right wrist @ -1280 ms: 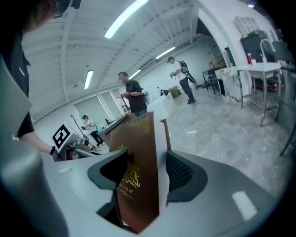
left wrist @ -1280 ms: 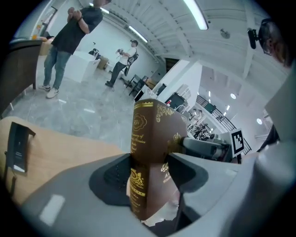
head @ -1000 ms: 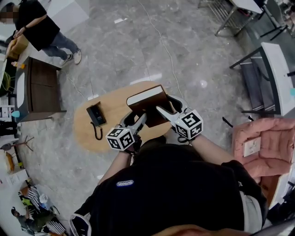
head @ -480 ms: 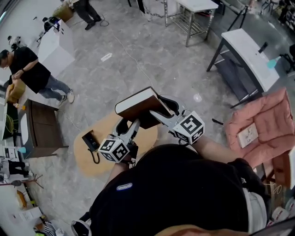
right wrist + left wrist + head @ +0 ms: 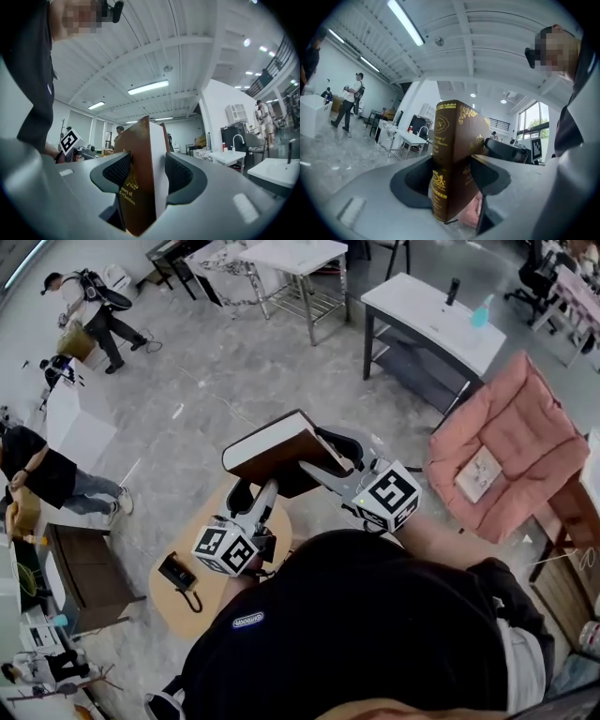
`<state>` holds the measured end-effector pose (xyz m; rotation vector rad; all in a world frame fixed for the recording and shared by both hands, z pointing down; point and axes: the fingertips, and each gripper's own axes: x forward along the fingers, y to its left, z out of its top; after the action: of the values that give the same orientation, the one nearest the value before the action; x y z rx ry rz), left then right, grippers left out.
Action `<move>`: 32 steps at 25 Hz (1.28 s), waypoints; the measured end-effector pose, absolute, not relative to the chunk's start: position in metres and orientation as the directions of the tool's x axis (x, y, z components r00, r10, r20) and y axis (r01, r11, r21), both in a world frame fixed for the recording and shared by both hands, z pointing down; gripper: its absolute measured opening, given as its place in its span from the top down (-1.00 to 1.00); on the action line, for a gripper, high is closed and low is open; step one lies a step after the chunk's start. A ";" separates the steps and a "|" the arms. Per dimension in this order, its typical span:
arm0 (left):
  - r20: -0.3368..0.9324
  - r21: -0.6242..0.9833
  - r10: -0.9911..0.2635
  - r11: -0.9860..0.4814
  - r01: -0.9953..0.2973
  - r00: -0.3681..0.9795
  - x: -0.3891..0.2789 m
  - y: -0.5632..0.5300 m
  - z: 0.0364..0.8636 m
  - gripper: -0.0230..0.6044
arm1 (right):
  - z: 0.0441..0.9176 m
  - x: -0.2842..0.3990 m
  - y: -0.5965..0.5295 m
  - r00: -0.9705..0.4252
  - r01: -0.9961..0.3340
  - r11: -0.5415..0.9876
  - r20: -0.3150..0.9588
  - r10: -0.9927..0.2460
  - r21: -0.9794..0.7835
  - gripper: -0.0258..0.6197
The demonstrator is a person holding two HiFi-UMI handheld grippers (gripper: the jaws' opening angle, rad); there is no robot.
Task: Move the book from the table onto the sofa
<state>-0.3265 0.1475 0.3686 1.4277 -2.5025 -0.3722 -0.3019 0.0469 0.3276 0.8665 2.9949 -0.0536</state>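
A thick brown book [image 5: 281,451] with gold lettering and white page edges hangs in the air, held between both grippers. My left gripper [image 5: 246,495] is shut on its near left end, the book [image 5: 452,154] standing upright between the left gripper's [image 5: 452,183] jaws. My right gripper [image 5: 333,463] is shut on the right end, clamping the cover and pages of the book [image 5: 140,183]. The oval wooden table [image 5: 202,601] lies below and to the left. The pink cushioned sofa [image 5: 511,451] is at the right.
A black telephone [image 5: 178,573] lies on the table. A white desk [image 5: 433,313] with a bottle stands ahead, a metal-framed table [image 5: 295,261] behind it. A dark cabinet [image 5: 89,577] is at the left. People stand at the far left.
The book has come up off the table in both grippers, and the view has swung right. The table has slid to the lower left and the sofa has come further into view.
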 end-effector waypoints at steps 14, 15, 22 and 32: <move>0.035 0.304 -0.978 0.206 -0.930 -0.205 -0.241 -0.016 0.353 0.11 | 0.311 -0.184 -0.103 -0.961 0.262 0.965 -0.096 0.261 0.001 0.14; 0.036 0.303 -0.981 0.191 -0.934 -0.189 -0.237 -0.023 0.351 0.11 | 0.309 -0.179 -0.109 -0.964 0.247 0.969 -0.100 0.246 0.000 0.14; 0.024 0.289 -0.996 0.087 -0.953 -0.084 -0.232 -0.050 0.346 0.11 | 0.307 -0.162 -0.131 -0.984 0.138 0.990 -0.114 0.136 -0.017 0.15; 0.002 0.304 -0.999 -0.051 -0.951 0.054 -0.253 -0.046 0.338 0.11 | 0.296 -0.176 -0.115 -0.994 0.009 1.000 -0.108 0.009 0.000 0.15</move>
<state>-0.2532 -0.0458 0.3380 2.1047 -1.9949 -0.3089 -0.1757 -0.1153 0.2957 0.0134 3.0335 -0.0013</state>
